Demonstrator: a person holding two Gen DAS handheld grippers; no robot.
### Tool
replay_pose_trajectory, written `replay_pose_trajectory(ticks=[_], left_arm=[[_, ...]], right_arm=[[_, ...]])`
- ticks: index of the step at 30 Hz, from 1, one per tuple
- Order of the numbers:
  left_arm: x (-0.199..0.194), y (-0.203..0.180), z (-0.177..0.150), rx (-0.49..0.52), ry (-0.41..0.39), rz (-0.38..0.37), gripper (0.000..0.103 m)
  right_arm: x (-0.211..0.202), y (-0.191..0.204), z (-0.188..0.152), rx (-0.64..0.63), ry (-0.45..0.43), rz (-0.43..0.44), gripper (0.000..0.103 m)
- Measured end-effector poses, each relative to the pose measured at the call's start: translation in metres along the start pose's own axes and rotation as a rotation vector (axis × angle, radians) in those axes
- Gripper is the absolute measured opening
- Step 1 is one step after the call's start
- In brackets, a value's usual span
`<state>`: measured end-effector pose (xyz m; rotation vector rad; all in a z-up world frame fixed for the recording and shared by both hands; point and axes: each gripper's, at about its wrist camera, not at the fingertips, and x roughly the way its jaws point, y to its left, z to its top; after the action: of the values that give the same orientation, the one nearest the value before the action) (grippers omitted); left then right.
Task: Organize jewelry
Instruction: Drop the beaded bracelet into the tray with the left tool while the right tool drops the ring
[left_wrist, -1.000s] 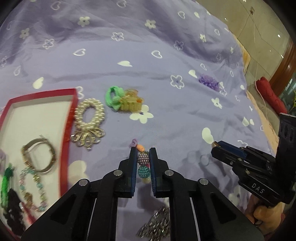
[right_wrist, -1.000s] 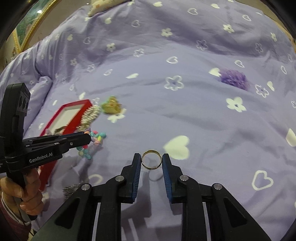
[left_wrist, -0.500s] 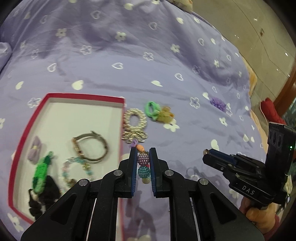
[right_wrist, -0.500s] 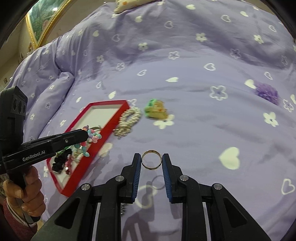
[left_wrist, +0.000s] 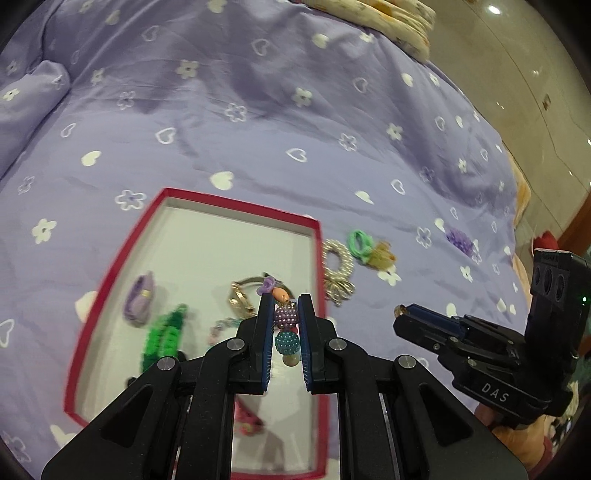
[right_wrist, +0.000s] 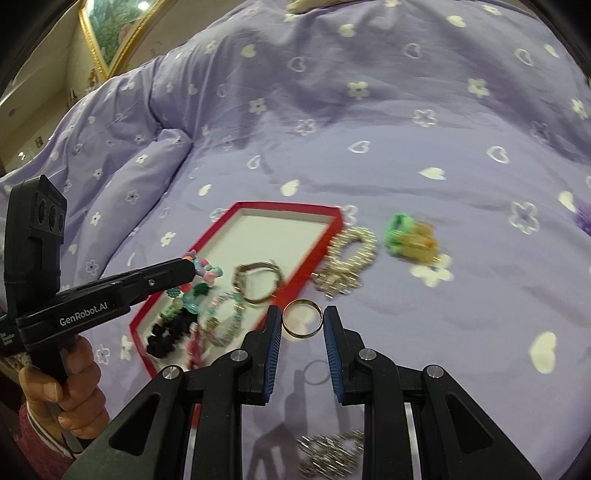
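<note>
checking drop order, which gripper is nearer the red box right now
Left. The left gripper hangs over the red box; the right gripper is just outside its near corner.

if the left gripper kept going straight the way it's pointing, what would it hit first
Probably the gold watch lying in the red box, just ahead of the left gripper and its beaded bracelet; depth is unclear.

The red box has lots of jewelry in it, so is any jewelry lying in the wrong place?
Yes. A pearl bracelet, a green hair tie with a yellow clip and a purple piece lie on the bedspread, outside the red box. A silver chain lies loose nearer the camera.
</note>
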<state>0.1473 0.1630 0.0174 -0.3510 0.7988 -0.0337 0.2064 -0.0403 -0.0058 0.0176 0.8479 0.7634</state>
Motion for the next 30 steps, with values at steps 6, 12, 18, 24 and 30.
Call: replay_pose_trajectory(ticks=[6, 12, 18, 24, 30], left_arm=[[-0.003, 0.031, 0.004, -0.043, -0.010, 0.030, 0.011], [0.003, 0.062, 0.004, -0.090, 0.003, 0.048, 0.011], [0.010, 0.081, -0.005, -0.123, 0.024, 0.055, 0.011], [0.024, 0.092, -0.017, -0.144, 0.064, 0.063, 0.011], [0.034, 0.099, -0.029, -0.161, 0.100, 0.074, 0.012]], right_arm=[[0.029, 0.028, 0.010, -0.032, 0.035, 0.053, 0.023], [0.062, 0.044, 0.014, -0.055, 0.085, 0.063, 0.023], [0.078, 0.055, 0.008, -0.079, 0.130, 0.081, 0.023], [0.096, 0.065, -0.006, -0.109, 0.186, 0.071, 0.023], [0.103, 0.073, -0.013, -0.167, 0.206, 0.037, 0.024]])
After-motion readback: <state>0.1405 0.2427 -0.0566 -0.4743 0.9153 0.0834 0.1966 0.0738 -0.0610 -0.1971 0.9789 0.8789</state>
